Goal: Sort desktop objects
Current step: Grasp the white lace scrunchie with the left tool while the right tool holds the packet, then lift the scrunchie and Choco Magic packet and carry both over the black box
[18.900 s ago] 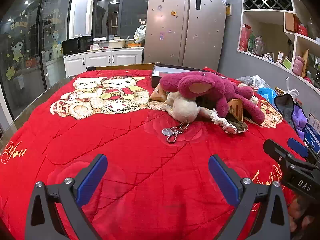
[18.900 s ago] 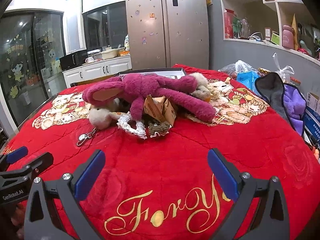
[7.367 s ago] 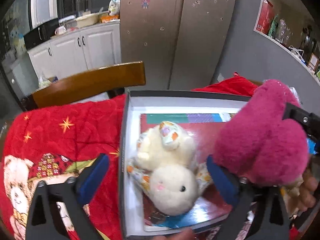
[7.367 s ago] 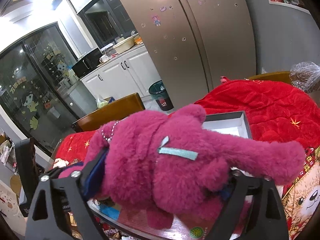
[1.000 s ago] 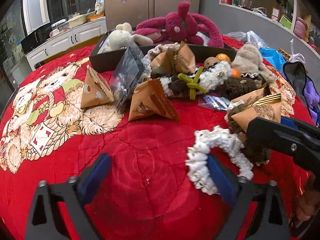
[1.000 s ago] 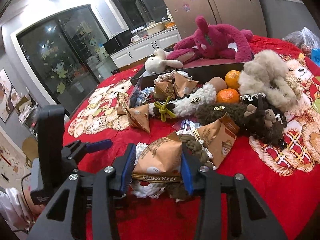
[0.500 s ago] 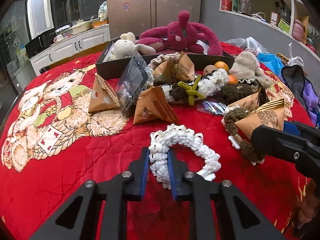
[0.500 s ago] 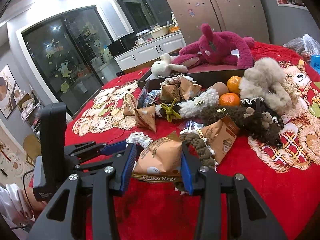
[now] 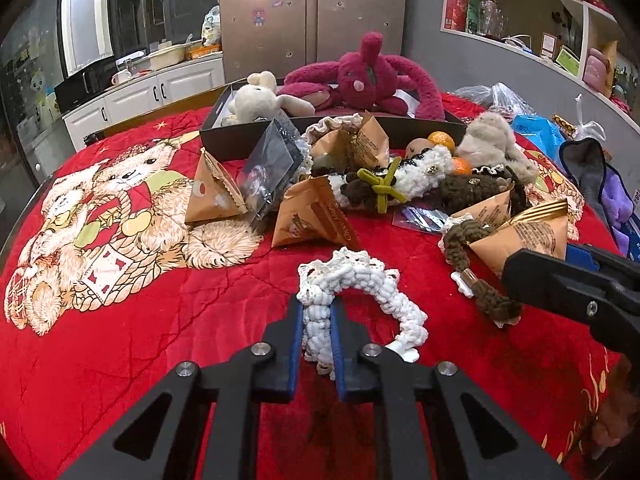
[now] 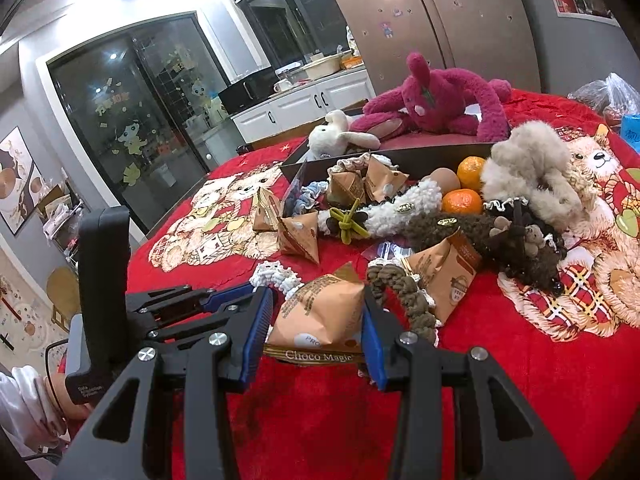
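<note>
Since a moment ago we have lifted both catches a little higher off the red blanket (image 9: 120, 340). Our left gripper (image 9: 316, 320) pinches the white knitted band (image 9: 360, 280), whose loose end droops down. Our right gripper (image 10: 316, 320) squeezes the tan snack packet (image 10: 320, 312), beside the brown braided band (image 10: 408, 300)

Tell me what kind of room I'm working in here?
Most likely a home kitchen or dining area. A tall double-door fridge stands behind the table, white cabinets carry a counter with a microwave, and the work surface is a table under a red quilted cover.
</note>
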{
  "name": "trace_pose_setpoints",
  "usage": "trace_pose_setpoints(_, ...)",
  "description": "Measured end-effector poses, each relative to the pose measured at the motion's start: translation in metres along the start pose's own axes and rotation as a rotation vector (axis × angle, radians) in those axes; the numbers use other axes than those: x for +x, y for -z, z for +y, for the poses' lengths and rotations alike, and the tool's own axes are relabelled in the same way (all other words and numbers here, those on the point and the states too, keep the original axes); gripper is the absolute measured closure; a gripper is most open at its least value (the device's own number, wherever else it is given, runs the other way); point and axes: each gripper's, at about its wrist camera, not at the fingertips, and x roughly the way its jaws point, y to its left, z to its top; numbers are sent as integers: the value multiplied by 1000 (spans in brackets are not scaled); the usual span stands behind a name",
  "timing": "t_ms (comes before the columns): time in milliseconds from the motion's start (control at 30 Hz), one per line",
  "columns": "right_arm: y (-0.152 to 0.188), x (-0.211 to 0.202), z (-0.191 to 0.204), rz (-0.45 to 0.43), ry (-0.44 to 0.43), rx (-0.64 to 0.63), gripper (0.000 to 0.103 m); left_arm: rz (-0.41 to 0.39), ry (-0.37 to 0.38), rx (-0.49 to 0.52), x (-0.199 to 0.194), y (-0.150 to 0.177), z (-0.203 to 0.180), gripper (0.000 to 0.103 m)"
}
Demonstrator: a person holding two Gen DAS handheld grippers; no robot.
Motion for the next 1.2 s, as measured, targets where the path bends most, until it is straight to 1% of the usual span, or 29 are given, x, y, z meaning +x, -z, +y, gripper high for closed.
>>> trace_pose_setpoints(400,2,-4,9,-18,6,-25,60,-5,16,-12,-9,1,3,90)
trace_pose_setpoints(600,0,-8,13,-40,0,-31,60,-42,19,-13,-23,-3,3,90)
trace_pose_setpoints(867,0,-10,11,-40,2,-22,60,-101,22,-8,-44,-11,2,90)
trace_pose_setpoints(1033,-1,-10,12,-50,2,-31,60,-119,27,-14,-52,-14,3,90)
trace_pose_setpoints(1200,-3,-10,15,-52,5,-34,60,-117,26,-30,-53,-18,7,90)
